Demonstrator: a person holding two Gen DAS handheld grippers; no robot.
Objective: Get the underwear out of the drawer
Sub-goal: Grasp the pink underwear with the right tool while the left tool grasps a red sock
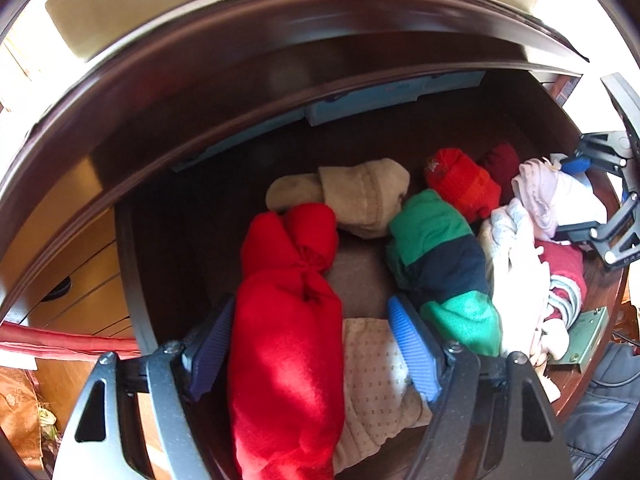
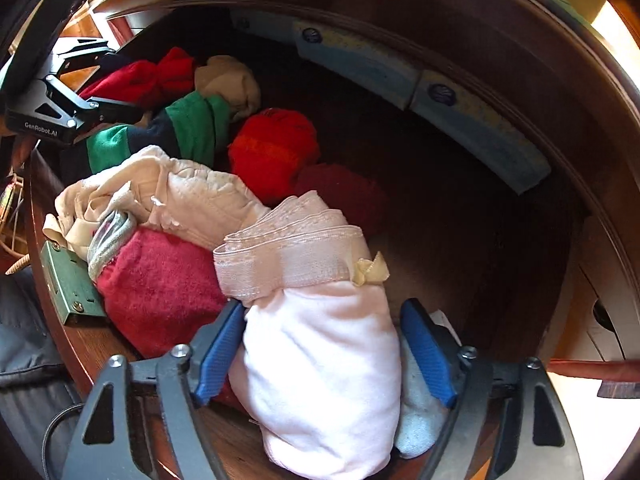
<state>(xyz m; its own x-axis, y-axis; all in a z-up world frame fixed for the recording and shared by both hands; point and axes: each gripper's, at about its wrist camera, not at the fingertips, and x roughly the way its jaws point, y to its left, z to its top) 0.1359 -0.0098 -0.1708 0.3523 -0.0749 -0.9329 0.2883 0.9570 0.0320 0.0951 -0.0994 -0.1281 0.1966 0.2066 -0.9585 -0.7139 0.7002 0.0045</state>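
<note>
Both grippers reach down into the open dark wooden drawer (image 1: 552, 128). The left gripper (image 1: 316, 344) straddles a rolled red garment (image 1: 280, 328), jaws apart, right pad clear of it. The right gripper (image 2: 324, 348) brackets the pink lace-trimmed underwear (image 2: 320, 364) (left pad touching, right pad just beside), not clamped.

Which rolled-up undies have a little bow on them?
The pale pink roll between the right hand-held gripper's fingers; its lace band has a cream bow.
</note>
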